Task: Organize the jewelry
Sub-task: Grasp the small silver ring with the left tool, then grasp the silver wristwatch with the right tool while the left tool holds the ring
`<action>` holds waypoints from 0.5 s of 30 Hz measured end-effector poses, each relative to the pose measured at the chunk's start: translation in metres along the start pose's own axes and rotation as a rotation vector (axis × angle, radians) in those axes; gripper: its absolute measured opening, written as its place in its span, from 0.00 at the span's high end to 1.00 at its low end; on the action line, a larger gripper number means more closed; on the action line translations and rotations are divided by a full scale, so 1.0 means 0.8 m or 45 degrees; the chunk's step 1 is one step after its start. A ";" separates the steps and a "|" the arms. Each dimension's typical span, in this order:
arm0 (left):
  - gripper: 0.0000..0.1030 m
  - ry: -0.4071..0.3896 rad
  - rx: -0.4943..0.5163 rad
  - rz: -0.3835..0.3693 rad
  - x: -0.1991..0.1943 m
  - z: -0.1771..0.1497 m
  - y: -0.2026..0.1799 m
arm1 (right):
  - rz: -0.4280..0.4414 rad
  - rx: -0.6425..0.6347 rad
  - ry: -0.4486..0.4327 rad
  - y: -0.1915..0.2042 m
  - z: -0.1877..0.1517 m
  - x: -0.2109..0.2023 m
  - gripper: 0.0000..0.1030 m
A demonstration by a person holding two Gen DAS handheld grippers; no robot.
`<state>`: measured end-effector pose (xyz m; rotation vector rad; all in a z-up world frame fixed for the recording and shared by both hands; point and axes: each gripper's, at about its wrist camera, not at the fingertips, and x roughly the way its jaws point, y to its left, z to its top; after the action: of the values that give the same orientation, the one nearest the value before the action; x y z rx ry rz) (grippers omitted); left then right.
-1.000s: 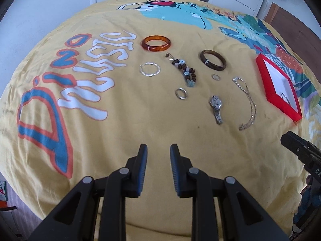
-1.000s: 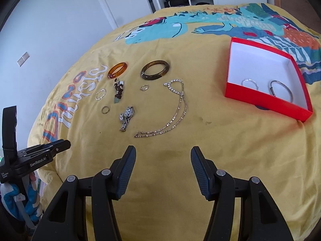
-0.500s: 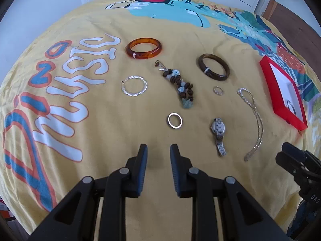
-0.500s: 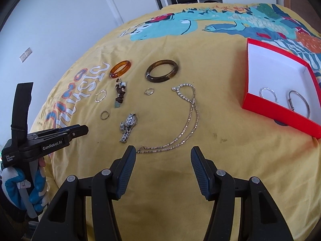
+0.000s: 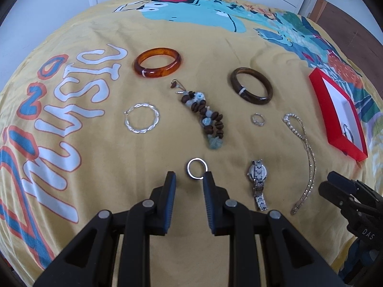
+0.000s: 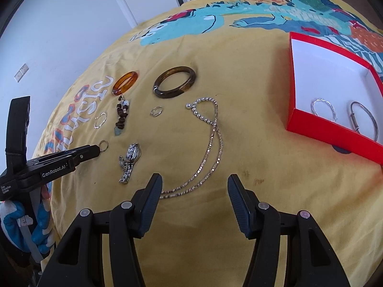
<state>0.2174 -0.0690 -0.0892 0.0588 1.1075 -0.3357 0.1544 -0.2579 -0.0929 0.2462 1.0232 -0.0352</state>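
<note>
Yellow bedspread (image 5: 100, 191) with a cartoon dinosaur print covers a bed, and jewelry lies spread across it. At the far left sits a twisted silver hoop (image 5: 141, 121), with an amber bangle (image 5: 157, 62) beyond it. Next comes a strand of brown and pale blue beads (image 5: 205, 119). Just in front of the beads lies a small silver ring (image 5: 196, 168), right at the tips of the left tongs (image 5: 189, 179). Those tongs stand partly open with nothing between the pads; the ring's edge sits just beside the right-hand finger, and whether it touches is unclear. A gloved hand (image 6: 36, 227) holds this tool.

Further right are a silver wristwatch (image 5: 257, 179), a dark brown bangle (image 5: 251, 85) and a tiny ring (image 5: 258, 119). A long silver chain necklace (image 6: 210, 143) trails down toward the right tongs (image 6: 194, 184), which hover wide open and empty, the chain's near end just beside the left finger. At the far right, a red box (image 6: 311, 124) with a white lining holds a twisted hoop (image 6: 323, 108) and a plain silver bracelet (image 6: 363, 117).
</note>
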 end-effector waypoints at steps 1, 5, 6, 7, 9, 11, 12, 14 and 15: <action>0.78 -0.001 0.001 -0.010 0.001 0.000 -0.001 | 0.002 0.001 -0.001 0.000 0.001 0.001 0.45; 0.78 0.015 0.015 -0.008 0.010 0.002 -0.006 | 0.017 -0.020 -0.006 0.007 0.006 0.004 0.45; 0.78 0.021 0.015 -0.009 0.014 0.003 -0.006 | 0.022 -0.031 -0.007 0.012 0.007 0.005 0.45; 0.78 0.028 0.015 -0.011 0.018 0.003 -0.005 | 0.027 -0.038 -0.008 0.014 0.009 0.006 0.45; 0.78 0.039 0.004 -0.015 0.026 0.006 -0.002 | 0.038 -0.052 -0.008 0.021 0.011 0.008 0.45; 0.78 0.031 -0.004 -0.026 0.029 0.007 0.001 | 0.046 -0.068 -0.006 0.027 0.013 0.010 0.45; 0.78 0.027 -0.005 -0.031 0.029 0.008 0.001 | 0.050 -0.079 -0.006 0.032 0.014 0.012 0.45; 0.80 0.022 -0.003 -0.039 0.030 0.007 0.002 | 0.058 -0.098 -0.003 0.040 0.015 0.015 0.45; 0.81 0.014 0.001 -0.044 0.029 0.005 0.003 | 0.061 -0.103 -0.001 0.043 0.015 0.016 0.45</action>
<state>0.2310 -0.0728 -0.1083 0.0421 1.1205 -0.3669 0.1764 -0.2262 -0.0912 0.1968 1.0151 0.0498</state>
